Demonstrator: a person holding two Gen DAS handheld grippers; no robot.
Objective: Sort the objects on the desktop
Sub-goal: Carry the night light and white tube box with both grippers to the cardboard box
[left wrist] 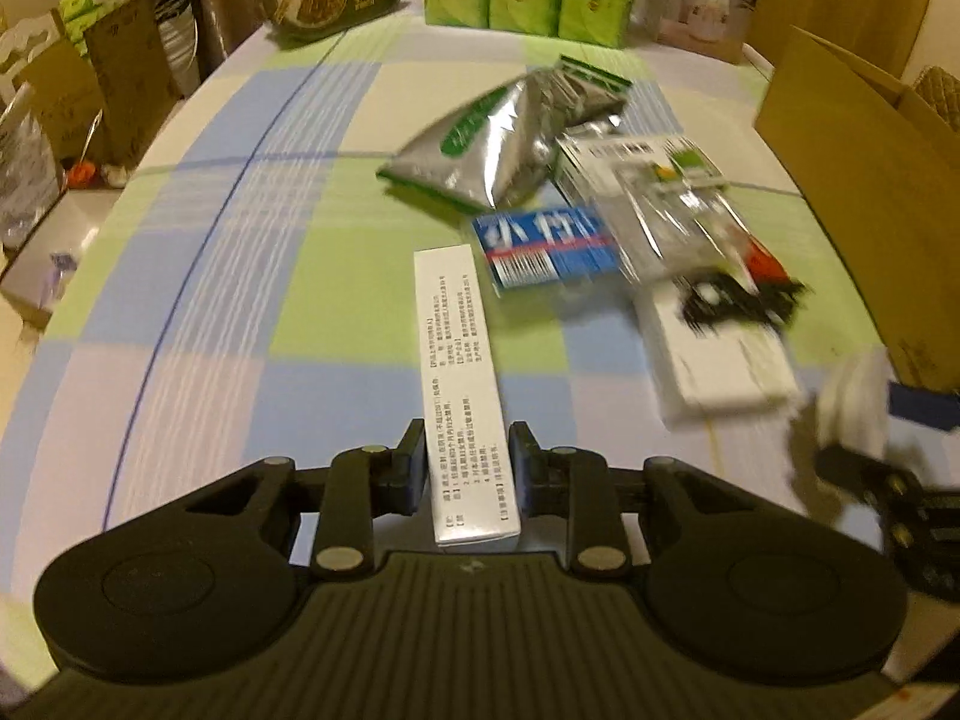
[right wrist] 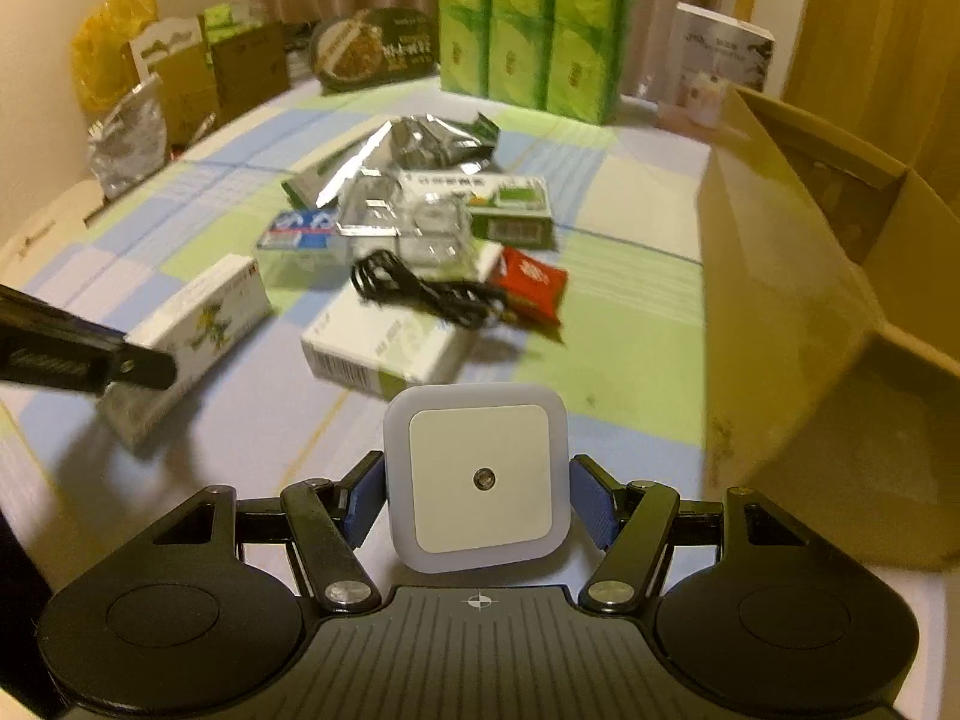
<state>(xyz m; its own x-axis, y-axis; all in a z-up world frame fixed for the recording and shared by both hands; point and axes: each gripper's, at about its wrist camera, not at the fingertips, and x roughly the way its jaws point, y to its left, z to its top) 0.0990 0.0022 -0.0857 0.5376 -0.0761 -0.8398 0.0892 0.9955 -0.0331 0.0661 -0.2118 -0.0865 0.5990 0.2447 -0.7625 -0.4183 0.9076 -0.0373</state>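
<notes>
My left gripper (left wrist: 467, 438) is shut on the near end of a long white printed box (left wrist: 456, 360), which points away over the checked tablecloth (left wrist: 240, 300). In the right wrist view that same white box (right wrist: 198, 324) shows at the left, with the left gripper (right wrist: 144, 369) on it. My right gripper (right wrist: 477, 468) is shut on a square white night light (right wrist: 477, 480), held above the cloth. A heap beyond it holds a white carton (right wrist: 384, 342), a black cable (right wrist: 420, 288), a red packet (right wrist: 531, 285), a blue box (left wrist: 540, 246) and a silver pouch (left wrist: 480, 150).
An open cardboard box (right wrist: 810, 300) stands at the right, close to the right gripper. Green tissue packs (right wrist: 528, 30), a round food tub (right wrist: 372, 54) and a white carton (right wrist: 717, 60) line the far edge. Bags and boxes (left wrist: 90, 90) stand off the table's left side.
</notes>
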